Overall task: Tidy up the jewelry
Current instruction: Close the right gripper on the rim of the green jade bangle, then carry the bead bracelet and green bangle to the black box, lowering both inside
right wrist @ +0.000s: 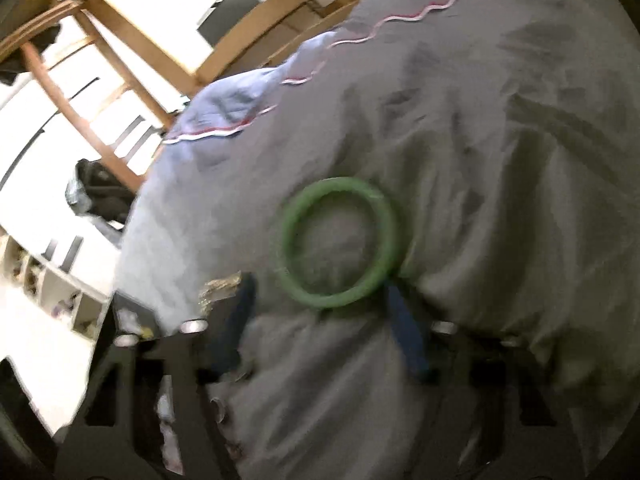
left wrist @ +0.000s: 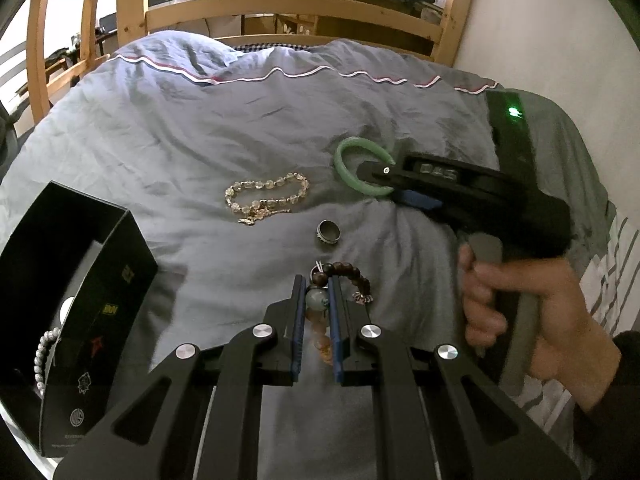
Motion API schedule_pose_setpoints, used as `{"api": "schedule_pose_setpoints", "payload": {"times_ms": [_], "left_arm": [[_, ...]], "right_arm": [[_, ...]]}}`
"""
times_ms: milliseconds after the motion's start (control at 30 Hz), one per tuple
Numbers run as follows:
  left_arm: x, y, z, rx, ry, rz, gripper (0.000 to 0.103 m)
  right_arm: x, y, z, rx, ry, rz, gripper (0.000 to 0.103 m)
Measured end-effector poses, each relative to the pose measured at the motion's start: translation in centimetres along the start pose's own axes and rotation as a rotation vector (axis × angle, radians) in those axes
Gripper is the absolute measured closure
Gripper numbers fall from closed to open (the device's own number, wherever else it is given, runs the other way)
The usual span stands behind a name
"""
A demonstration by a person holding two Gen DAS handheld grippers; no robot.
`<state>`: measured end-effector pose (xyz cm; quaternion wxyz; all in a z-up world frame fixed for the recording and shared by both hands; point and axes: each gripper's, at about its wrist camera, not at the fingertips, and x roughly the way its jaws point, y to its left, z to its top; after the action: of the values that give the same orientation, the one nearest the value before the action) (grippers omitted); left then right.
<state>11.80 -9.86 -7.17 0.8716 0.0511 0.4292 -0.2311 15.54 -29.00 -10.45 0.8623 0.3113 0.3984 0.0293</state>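
Observation:
A green bangle lies on the grey-blue duvet. My right gripper is at it; in the right wrist view its jaws stand wide apart, with the bangle just ahead of the right finger. My left gripper has its jaws close around a beaded bracelet of brown and pale beads. A pale crystal bracelet and a silver ring lie between them. A black box at the left holds a white bead string.
The wooden bed frame stands beyond the duvet. A white wall is at the right. My hand holds the right gripper's handle. The right wrist view is blurred by motion.

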Motion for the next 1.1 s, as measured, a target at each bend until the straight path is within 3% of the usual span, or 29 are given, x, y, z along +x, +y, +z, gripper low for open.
{"api": "schedule_pose_setpoints", "payload": {"times_ms": [67, 100, 233, 400, 500, 767, 1100], "left_arm": [[0.1, 0.0, 0.0, 0.001, 0.001, 0.003, 0.092], [0.2, 0.0, 0.0, 0.001, 0.001, 0.003, 0.092], [0.2, -0.1, 0.1, -0.001, 0.004, 0.002, 0.092], [0.1, -0.4, -0.1, 0.011, 0.008, 0.0, 0.092], [0.1, -0.4, -0.1, 0.015, 0.006, 0.004, 0.092], [-0.3, -0.1, 0.3, 0.003, -0.01, 0.019, 0.092], [-4.3, 0.8, 1.1, -0.014, -0.075, 0.042, 0.092]], "right_arm": [[0.3, -0.8, 0.4, 0.03, -0.01, 0.012, 0.085], [0.3, -1.1, 0.5, 0.042, -0.007, 0.024, 0.087], [0.1, -1.2, 0.8, 0.041, -0.004, 0.041, 0.087], [1.9, -0.7, 1.7, 0.034, 0.032, -0.004, 0.081], [2.2, 0.1, 1.8, -0.026, 0.009, -0.048, 0.089], [-2.8, 2.6, 2.5, -0.146, -0.141, -0.08, 0.093], [-8.7, 6.0, 0.3, -0.28, -0.177, -0.133, 0.093]]}}
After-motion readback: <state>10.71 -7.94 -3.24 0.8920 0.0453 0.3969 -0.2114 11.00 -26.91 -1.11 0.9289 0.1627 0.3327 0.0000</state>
